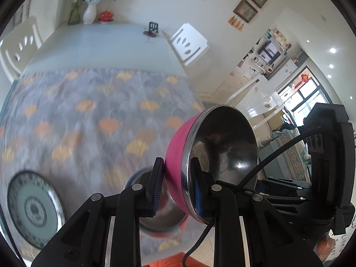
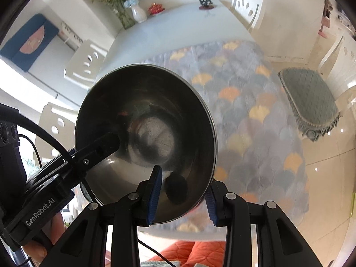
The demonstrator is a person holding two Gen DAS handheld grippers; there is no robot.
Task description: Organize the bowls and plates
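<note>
A pink bowl [image 1: 178, 142] with a steel inside is held tilted above the table. My left gripper [image 1: 176, 185] is shut on its rim, one finger outside and one inside. In the right wrist view the same bowl [image 2: 155, 102] faces the camera, with the left gripper's finger [image 2: 100, 149] on its left rim. My right gripper [image 2: 182, 193] straddles the bowl's lower right rim, one finger inside and one outside, with gaps at the pads. A second steel bowl [image 1: 162, 218] sits on the table behind the left fingers. A blue-patterned plate [image 1: 33, 209] lies at the lower left.
The table [image 1: 106, 44] carries a patterned cloth [image 1: 89, 115]. A vase of flowers [image 1: 90, 11], a red dish [image 1: 105, 16] and a small black stand [image 1: 153, 28] stand at its far end. White chairs [image 1: 189, 44] surround it; one has a green cushion [image 2: 311, 98].
</note>
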